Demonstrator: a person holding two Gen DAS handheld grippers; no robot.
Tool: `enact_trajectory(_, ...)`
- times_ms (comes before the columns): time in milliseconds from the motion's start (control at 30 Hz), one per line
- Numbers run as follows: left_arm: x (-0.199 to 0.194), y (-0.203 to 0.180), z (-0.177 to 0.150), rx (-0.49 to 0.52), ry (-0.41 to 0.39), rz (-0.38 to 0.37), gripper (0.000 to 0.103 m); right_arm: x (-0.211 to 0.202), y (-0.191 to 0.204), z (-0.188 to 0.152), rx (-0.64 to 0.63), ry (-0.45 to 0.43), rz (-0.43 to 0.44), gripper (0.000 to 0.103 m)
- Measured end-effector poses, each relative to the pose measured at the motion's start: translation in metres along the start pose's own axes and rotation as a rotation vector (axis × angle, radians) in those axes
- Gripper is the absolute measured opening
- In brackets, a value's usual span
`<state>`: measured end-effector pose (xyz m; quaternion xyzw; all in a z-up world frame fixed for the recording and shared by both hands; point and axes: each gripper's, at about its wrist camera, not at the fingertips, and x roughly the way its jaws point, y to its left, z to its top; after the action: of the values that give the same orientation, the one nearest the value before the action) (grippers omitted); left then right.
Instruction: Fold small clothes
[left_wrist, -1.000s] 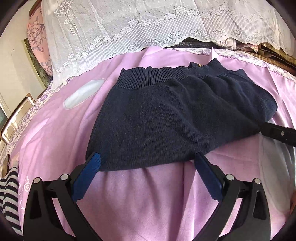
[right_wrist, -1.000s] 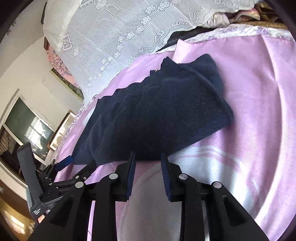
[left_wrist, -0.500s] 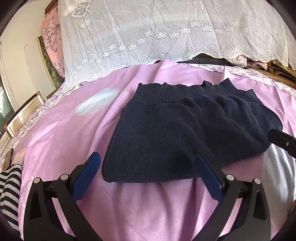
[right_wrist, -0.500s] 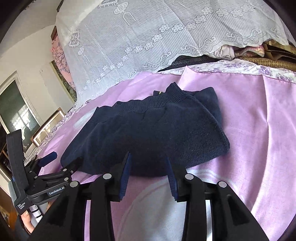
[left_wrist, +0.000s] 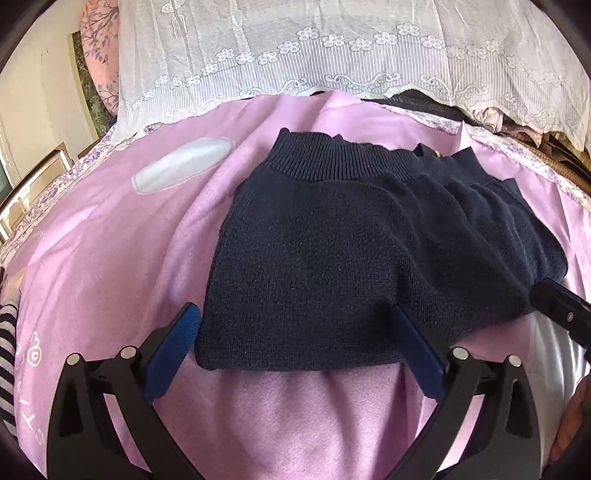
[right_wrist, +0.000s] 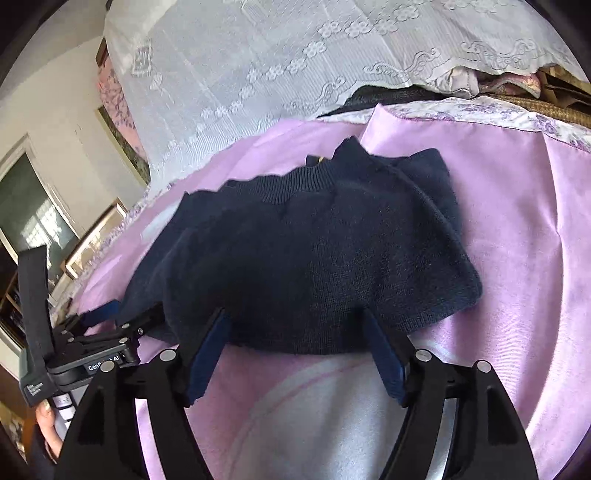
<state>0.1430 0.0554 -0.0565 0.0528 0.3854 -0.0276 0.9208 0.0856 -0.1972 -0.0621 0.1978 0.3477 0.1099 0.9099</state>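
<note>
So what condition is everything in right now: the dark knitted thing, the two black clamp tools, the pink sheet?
Navy knitted garment: folded, lying flat on the sheet, held by neither tool.
Left gripper: jaws wide open, at the garment's near edge.
Right gripper: jaws wide open, at the garment's near edge.
Pink bedsheet: spread out, wrinkled.
White lace cloth: draped behind the sheet.
Striped black-and-white fabric: only an edge shows, state unclear.

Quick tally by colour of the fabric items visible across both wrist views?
Navy: 1, the navy knit garment, folded on the sheet
Pink: 1, the pink bed sheet under it
White: 1, the white lace cover behind
Black and white stripes: 1, the striped cloth at the left edge
Total: 4
</note>
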Motion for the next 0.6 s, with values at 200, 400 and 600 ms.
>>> enact_trajectory(200, -0.032, 0.004, -0.001, -0.037, -0.113, -0.043, 0.099, -0.037, -0.074, -0.003, 0.383, -0.159, 0.056, 0.075)
enact_trajectory(400, -0.032, -0.019, 0.015, -0.072, -0.052, -0.105, 0.099, -0.044, -0.111, -0.016, 0.566, -0.171, 0.164, 0.059)
enact_trajectory(600, -0.016, -0.08, 0.039, -0.103, 0.025, -0.223, 0.099, -0.036, -0.102, -0.012, 0.551, -0.094, 0.1, 0.06)
